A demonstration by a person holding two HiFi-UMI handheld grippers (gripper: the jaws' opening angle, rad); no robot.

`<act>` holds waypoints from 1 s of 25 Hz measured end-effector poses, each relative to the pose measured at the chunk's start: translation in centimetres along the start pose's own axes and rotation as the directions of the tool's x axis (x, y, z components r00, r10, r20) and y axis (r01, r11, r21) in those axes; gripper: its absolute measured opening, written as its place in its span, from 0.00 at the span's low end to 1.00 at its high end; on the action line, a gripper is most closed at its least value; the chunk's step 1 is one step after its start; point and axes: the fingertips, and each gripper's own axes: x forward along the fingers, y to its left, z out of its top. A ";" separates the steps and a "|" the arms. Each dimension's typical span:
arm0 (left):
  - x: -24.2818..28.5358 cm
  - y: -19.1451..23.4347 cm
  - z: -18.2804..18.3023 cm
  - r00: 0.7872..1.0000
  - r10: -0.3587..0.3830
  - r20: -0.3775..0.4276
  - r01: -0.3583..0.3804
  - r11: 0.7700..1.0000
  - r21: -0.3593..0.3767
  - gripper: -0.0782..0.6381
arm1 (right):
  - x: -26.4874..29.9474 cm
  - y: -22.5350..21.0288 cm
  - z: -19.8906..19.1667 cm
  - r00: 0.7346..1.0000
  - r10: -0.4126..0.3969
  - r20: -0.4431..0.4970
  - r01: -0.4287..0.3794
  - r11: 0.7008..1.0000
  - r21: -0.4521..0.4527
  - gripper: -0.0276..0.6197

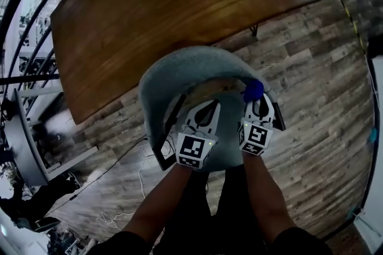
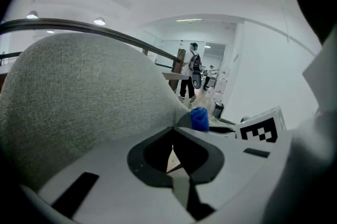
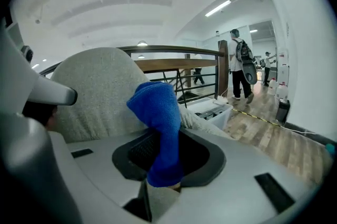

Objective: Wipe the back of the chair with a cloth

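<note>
Right gripper pinches blue cloth. Cloth stands up past jaw tips at right end of grey chair back, just beside fabric; contact unclear. Back's top rim curves leftward and farther from cloth. Left gripper sits near back's middle, jaws pressed together, nothing between. Right gripper best placed; wipe likely runs leftward.

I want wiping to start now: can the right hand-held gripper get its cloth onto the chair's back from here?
Probably yes. The right hand-held gripper is shut on the blue cloth, and the grey chair back stands close in front of it with nothing between them.
</note>
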 end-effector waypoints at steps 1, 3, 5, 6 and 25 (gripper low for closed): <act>0.0 -0.6 0.4 1.000 -0.012 0.002 0.012 1.000 0.005 0.12 | -0.3 -0.2 0.1 1.000 -0.005 -0.003 0.005 1.000 -0.016 0.20; -0.1 -1.5 1.2 1.000 -0.024 0.004 0.024 1.000 0.009 0.12 | -1.0 0.2 1.2 1.000 0.011 0.010 -0.010 0.997 -0.073 0.20; -0.6 -1.9 1.6 1.000 -0.012 0.003 0.012 1.000 0.006 0.12 | -2.1 1.4 2.9 0.997 0.065 0.031 -0.061 0.991 -0.118 0.20; -1.0 -2.0 1.9 1.000 0.000 0.004 0.000 1.000 0.002 0.12 | -2.8 1.9 3.6 0.995 0.091 0.038 -0.085 0.988 -0.133 0.20; -16.6 -6.7 14.1 0.965 0.136 0.226 -0.131 0.991 -0.039 0.12 | -18.6 9.4 19.4 0.868 0.460 0.184 -0.417 0.879 -0.230 0.20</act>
